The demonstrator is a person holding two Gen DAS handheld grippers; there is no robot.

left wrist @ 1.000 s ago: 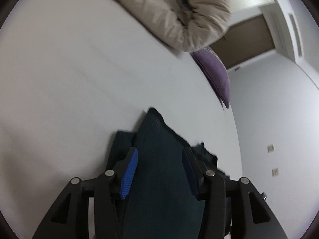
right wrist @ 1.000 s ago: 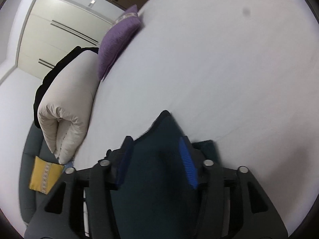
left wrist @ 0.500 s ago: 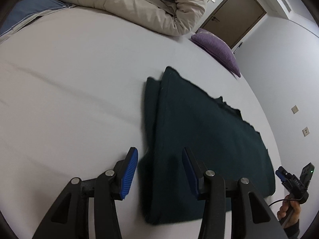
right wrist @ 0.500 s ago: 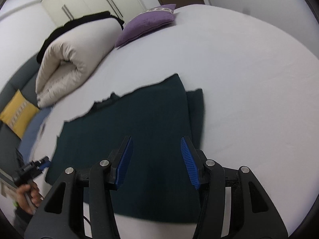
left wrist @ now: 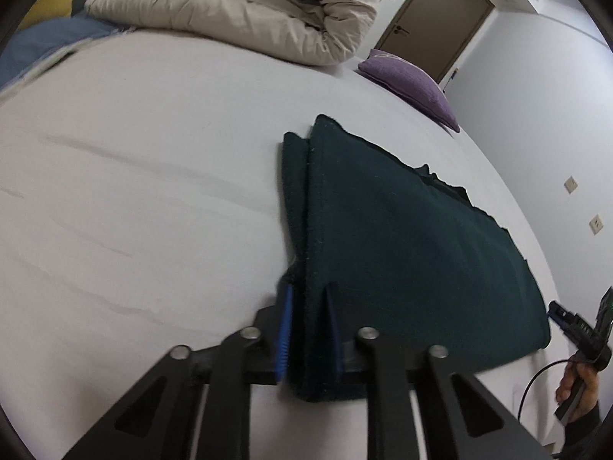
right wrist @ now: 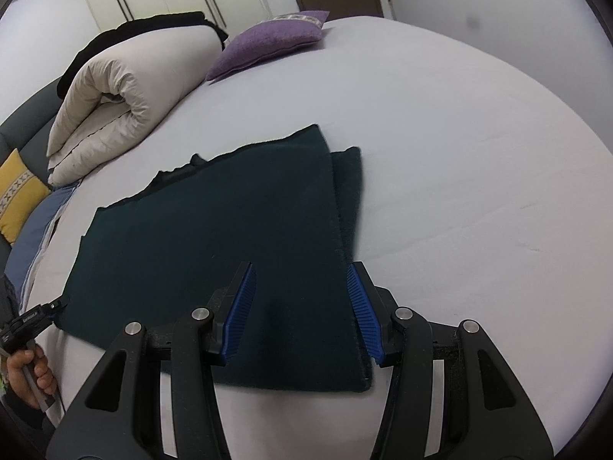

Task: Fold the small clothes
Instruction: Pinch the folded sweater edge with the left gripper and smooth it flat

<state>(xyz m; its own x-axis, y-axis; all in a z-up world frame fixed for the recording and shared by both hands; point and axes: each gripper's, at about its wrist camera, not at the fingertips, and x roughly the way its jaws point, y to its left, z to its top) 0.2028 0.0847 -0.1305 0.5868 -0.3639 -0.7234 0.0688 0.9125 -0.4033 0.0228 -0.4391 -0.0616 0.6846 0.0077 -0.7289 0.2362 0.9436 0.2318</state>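
Nearest to us, our left gripper point(left wrist: 308, 329) has just been closing, and its blue pads point(left wrist: 284, 329) now pinch the near left edge of the dark green garment point(left wrist: 402, 253), a fold of cloth squeezed between them. Our right gripper point(right wrist: 302, 310) stands about half open over the garment's near right corner; cloth lies between its pads point(right wrist: 241, 306), but they do not press on it. The garment lies folded flat on the white bed point(left wrist: 153, 191), one layer showing beside another along its side edge. Farther back rest a rolled beige duvet point(right wrist: 126, 92) and a purple cushion point(right wrist: 272, 42), with a brown door point(left wrist: 433, 19) beyond.
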